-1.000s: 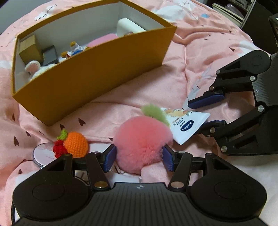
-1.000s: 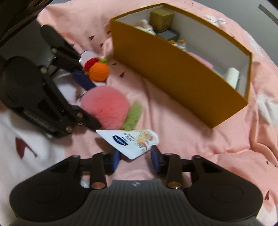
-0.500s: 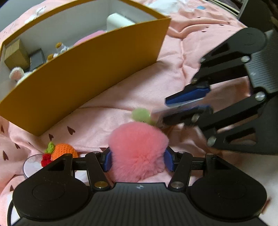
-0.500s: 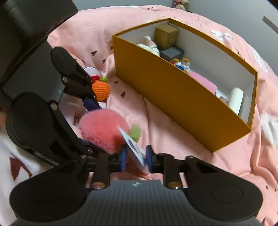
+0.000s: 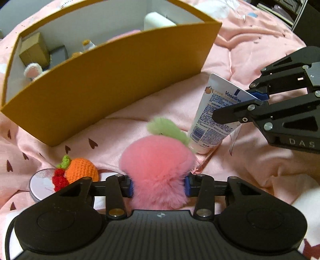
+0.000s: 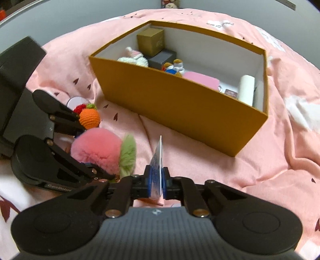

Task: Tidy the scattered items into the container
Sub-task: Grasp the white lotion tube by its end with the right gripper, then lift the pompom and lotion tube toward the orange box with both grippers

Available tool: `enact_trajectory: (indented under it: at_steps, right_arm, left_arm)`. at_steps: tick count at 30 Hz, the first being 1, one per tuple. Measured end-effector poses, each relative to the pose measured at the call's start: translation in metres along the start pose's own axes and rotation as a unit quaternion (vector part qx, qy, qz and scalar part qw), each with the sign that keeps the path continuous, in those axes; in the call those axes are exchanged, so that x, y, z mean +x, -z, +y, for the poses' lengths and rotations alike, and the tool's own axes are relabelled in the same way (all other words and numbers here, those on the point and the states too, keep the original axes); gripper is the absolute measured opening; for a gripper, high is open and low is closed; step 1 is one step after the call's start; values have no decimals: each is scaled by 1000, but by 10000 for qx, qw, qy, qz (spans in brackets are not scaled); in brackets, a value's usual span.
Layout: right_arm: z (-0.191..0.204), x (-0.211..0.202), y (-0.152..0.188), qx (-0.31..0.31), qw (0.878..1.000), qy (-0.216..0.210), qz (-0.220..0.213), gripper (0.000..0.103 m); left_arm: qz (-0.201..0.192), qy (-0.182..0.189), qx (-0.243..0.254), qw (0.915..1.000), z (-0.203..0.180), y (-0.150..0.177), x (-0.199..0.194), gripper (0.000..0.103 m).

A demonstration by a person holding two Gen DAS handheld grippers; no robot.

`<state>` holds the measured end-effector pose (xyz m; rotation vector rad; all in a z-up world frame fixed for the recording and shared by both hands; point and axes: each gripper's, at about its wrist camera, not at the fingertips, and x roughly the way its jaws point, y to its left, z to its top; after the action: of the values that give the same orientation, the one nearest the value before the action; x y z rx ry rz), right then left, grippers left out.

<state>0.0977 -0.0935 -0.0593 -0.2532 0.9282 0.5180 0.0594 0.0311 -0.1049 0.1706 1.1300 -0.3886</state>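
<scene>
My left gripper [image 5: 158, 186] is shut on a fluffy pink peach plush [image 5: 158, 166] with a green leaf, also seen in the right wrist view [image 6: 98, 148]. My right gripper [image 6: 156, 181] is shut on the flat end of a white Vaseline tube [image 6: 158, 160], which hangs cap-down above the bedding in the left wrist view [image 5: 215, 118]. The open mustard-yellow box [image 5: 120, 80] [image 6: 180, 104] stands just beyond both. A crocheted orange with red berries [image 5: 80, 172] [image 6: 89, 118] and a round pink tin [image 5: 40, 184] [image 6: 76, 101] lie on the pink bedding left of the plush.
The box holds a gold cube [image 6: 151, 41], a grey box [image 6: 162, 58], a white knitted toy [image 6: 134, 58], a small figurine [image 6: 174, 67], a pink pad [image 6: 202, 80] and a white cylinder [image 6: 247, 87]. Rumpled pink bedding [image 6: 280, 140] surrounds it. Dark shelving [image 5: 300, 12] is at the far right.
My right gripper closed on the Vaseline tube and lifted it off the bedding, turning it upright. My left gripper closed tighter on the pink plush.
</scene>
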Motion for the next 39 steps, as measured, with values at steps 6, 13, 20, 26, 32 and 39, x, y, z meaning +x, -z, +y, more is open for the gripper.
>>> enact_trajectory:
  at_steps: [6,13,20,26,32,39]
  right_arm:
    - [-6,-11,-7,183,9994,68,-279,10]
    - [-11,-23,-19,275,9978,224,-566,10]
    - [-18,-44,-32,428,9953,30,-866,10]
    - [-20,-73,-48,449,9910,-163,-1252,10]
    - [-20,-101,-66,299,9856,-115,-1660,10]
    - [-21,-105,-87,37,9812,216,-1915,10]
  left_arm:
    - [-447,-24,-196,9988,6,-1,-19,49]
    - [-888,-25,-474,9949,13,-7,-43,49]
    - [-1346,27,-560,9893,18,-22,-75,49]
    - [-1718,-45,-604,9833,16,-37,-98,49]
    - [-2048,-282,-568,9767,15,-55,-114,49]
    - [-2300,-456,-558,9705,16,-74,-118,49]
